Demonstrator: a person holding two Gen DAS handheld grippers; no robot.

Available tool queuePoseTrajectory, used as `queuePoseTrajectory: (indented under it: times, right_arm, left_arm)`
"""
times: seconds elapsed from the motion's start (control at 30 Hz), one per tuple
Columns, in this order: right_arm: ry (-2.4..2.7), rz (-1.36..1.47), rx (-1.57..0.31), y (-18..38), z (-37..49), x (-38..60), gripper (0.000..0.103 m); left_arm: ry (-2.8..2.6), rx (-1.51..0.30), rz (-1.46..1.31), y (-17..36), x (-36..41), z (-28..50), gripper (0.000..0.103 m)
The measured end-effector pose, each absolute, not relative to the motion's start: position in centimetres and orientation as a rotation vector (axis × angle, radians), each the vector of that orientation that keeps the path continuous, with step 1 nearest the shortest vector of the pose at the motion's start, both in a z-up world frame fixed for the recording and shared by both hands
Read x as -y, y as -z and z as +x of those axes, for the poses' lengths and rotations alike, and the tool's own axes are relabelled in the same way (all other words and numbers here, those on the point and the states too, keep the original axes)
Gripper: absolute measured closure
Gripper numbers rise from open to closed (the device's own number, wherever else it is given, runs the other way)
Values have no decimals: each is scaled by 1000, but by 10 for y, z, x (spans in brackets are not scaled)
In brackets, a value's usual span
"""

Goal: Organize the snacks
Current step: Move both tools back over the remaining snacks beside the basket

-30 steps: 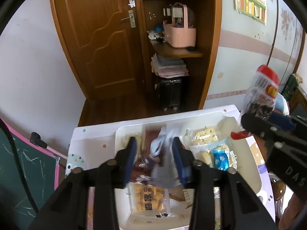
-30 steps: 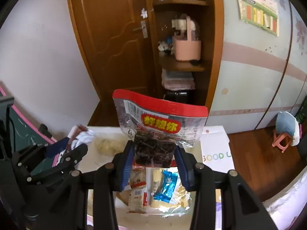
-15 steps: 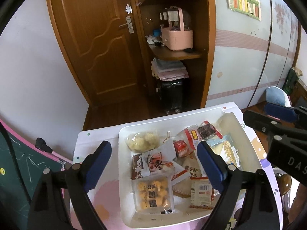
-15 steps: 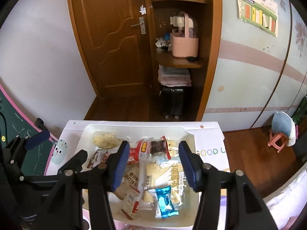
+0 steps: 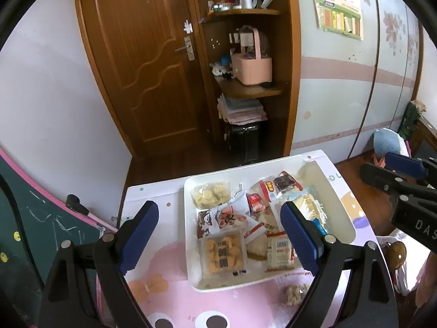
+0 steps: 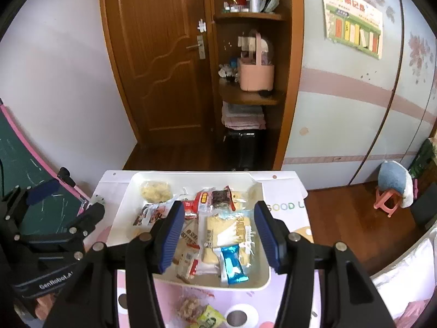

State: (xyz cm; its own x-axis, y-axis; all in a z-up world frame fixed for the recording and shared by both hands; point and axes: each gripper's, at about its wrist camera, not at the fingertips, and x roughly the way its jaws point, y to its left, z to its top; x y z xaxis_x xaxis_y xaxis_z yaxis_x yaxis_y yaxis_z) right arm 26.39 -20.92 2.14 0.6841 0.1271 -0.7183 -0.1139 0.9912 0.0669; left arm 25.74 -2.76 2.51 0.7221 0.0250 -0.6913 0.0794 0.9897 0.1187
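Left wrist view: my left gripper (image 5: 218,235) is hanging spread wide, empty, over the white tray (image 5: 341,213) of snack packets (image 5: 222,254); my right gripper (image 6: 218,232) is hovering parted, gripping nothing.

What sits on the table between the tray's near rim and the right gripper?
Right wrist view: two loose snacks, a brown clustered one and a green packet, on the table.

Empty, parted right claw (image 6: 218,235) above white tray (image 6: 266,273) of snack packets (image 6: 226,229).
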Motion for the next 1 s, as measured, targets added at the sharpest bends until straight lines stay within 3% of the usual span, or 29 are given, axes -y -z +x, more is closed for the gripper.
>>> queuePoseTrajectory:
  times: [0.47,0.9,1.0]
  right_arm:
    - [-156,-2,-807,-11,177,233,50]
    - [-111,47,-901,89,138,256,50]
    - [-91,122,-950,118,140,269,50]
  left_arm:
    - [181,-792,166,-7,39,167,10]
    - [261,-964,118,106,73,171,10]
    - [260,-1008,108,131,81,185,15]
